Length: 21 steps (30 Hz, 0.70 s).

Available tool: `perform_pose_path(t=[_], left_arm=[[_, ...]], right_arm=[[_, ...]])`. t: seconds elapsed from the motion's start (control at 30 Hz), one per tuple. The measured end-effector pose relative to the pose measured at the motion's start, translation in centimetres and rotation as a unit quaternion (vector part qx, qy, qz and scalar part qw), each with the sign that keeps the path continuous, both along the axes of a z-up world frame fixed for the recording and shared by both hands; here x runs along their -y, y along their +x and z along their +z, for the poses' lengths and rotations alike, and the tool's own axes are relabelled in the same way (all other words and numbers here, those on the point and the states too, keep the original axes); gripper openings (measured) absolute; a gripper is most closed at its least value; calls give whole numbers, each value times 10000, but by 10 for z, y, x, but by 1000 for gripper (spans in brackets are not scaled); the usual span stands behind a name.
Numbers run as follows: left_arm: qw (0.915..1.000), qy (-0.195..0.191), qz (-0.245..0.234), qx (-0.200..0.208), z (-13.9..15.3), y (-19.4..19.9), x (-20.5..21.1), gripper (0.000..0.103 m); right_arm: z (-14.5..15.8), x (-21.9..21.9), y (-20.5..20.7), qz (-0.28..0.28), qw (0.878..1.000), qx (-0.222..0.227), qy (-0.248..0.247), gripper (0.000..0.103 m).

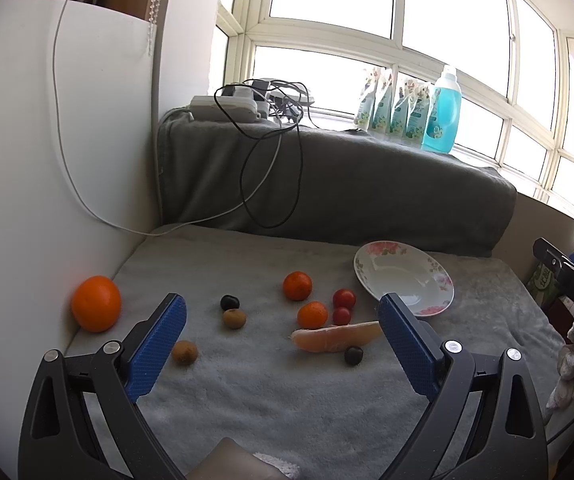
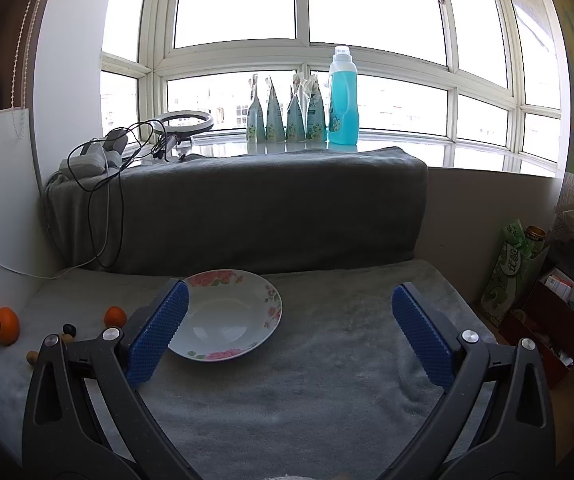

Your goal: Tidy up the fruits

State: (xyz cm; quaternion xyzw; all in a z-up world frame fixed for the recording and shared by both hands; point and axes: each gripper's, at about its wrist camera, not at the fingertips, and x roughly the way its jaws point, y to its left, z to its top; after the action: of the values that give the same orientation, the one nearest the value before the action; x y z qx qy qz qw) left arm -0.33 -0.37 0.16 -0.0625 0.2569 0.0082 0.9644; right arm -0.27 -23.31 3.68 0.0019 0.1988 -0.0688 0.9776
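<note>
While the left hand-held gripper [image 1: 283, 312] is hovering with its blue fingers [image 1: 155, 348] spread wide and gripping nothing, the fruit is lying loose on the grey fleece blanket [image 1: 287, 400] ahead of it. A large orange [image 1: 96, 303] is sitting far out past the left finger, against the white board; two small mandarins [image 1: 297, 285], two cherry tomatoes [image 1: 343, 298], a pomelo segment [image 1: 337, 336] and small dark and brown fruits are resting between the fingers. The floral plate [image 1: 403, 280] is lying just beyond the right fingertip. Round fruit is likely to roll on the soft pile if a finger nudges it, and a hard squeeze could be splitting a tomato or the pomelo flesh. "DAS" is showing on the other tool at the right edge.

Through the right wrist view, the right hand-held gripper [image 2: 290, 316] is likewise standing apart and empty, its left finger overlapping the plate [image 2: 263, 304] rim, so a downward move could be tipping the plate. A green carton [image 2: 511, 264] to the right is carrying Chinese characters; the blue detergent bottle [image 2: 343, 96] label is too small to read.
</note>
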Motion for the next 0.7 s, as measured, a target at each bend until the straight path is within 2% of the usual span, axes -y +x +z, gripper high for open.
perform_pose_path(t=[0.7], left_arm=[[10000, -23, -5, -19, -1, 0, 0, 97]], right_arm=[[-2, 0, 0, -3, 10000, -2, 3, 103]])
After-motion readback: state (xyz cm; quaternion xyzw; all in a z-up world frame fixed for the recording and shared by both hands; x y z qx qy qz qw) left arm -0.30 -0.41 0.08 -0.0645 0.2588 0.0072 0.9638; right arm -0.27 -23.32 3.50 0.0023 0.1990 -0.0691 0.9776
